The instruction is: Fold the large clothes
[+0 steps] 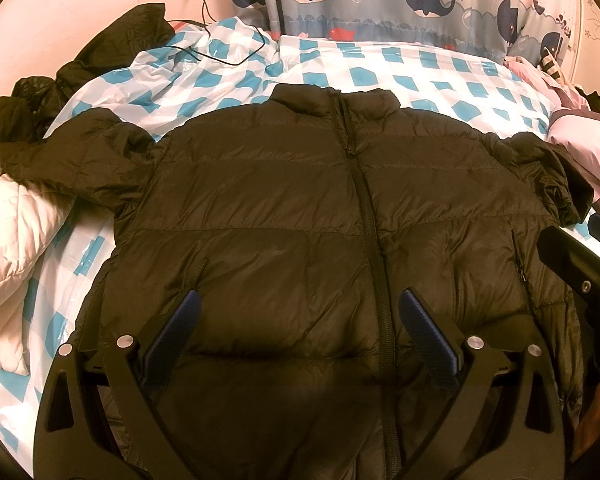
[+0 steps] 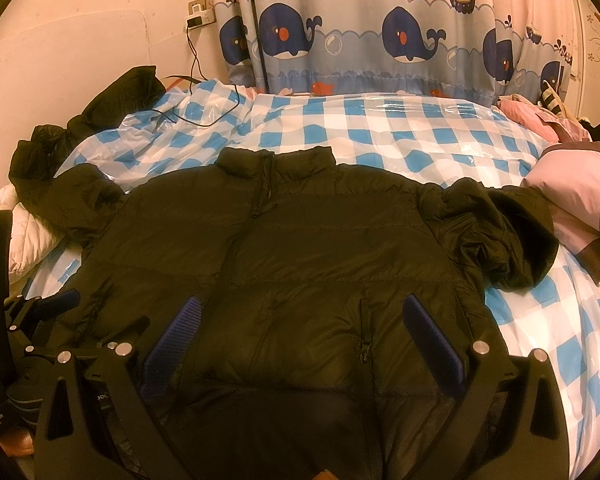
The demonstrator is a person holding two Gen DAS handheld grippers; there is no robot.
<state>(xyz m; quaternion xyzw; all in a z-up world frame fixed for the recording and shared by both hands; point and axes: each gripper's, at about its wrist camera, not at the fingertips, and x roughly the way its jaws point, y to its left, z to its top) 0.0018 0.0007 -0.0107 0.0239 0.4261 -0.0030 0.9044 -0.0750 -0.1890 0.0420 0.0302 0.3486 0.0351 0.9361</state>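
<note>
Lying front-up and zipped on the checked bed cover, the dark puffer jacket is spread with its collar away from both tools and its hem nearest. Its left sleeve is draped onto a white quilt. The left gripper is held wide open, empty, over the hem beside the zip. The right gripper, equally open and empty, is poised nearer the bunched right sleeve, beyond which bare cover is left.

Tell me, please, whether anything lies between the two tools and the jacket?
Nothing visible does. The left tool and right tool are both open directly over the jacket, whose front is bare.
</note>
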